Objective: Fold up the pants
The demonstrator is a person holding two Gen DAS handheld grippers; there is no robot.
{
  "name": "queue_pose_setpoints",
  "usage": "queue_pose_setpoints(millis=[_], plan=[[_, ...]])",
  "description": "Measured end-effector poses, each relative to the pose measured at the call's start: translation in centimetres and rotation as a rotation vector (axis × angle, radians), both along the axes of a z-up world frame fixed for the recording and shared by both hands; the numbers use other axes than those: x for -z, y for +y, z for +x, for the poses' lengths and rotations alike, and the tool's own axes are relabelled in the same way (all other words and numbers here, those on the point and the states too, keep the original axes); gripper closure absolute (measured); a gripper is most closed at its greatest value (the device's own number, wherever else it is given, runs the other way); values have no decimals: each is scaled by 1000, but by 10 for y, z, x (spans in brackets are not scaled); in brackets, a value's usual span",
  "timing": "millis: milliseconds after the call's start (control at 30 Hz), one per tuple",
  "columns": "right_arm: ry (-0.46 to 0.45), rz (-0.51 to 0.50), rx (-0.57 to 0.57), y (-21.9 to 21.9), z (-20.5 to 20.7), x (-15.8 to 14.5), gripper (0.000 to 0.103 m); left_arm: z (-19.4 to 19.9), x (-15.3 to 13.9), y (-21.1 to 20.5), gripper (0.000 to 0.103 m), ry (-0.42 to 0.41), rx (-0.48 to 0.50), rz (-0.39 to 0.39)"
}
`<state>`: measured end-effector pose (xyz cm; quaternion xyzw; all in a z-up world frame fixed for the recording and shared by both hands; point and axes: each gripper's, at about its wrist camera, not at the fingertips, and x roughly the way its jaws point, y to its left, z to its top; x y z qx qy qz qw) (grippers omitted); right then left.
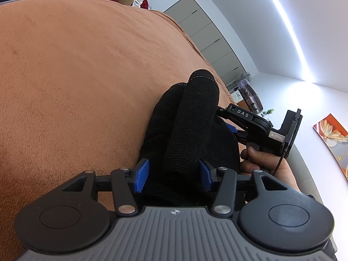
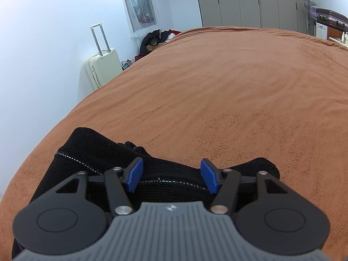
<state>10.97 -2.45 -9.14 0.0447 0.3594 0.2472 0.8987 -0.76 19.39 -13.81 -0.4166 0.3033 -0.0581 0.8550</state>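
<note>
Tongs of both hands at a bunched pair of black pants (image 2: 152, 171) on a bed with an orange-brown cover (image 2: 217, 91).

Left tongs (image 1: 174, 175): blue pads spread, a ribbed roll of the pants rising between them, touching or nearly touching the right pad; a firm pinch cannot be told. Right tongs (image 2: 171, 175): pads spread over a stitched edge of the fabric, gripping nothing. In the left wrist view the right tongs reach into the pants from the far side, tips hidden in cloth. Beyond the bed: a cream suitcase (image 2: 104, 65) against the wall and grey wardrobe doors (image 2: 250, 10).
</note>
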Motion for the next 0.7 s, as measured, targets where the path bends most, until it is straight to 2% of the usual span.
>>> queue_pose_setpoints(millis=[700], plan=[[-15,43,11,-7,-3,2,46,7,-5,3,42,19,18,12]])
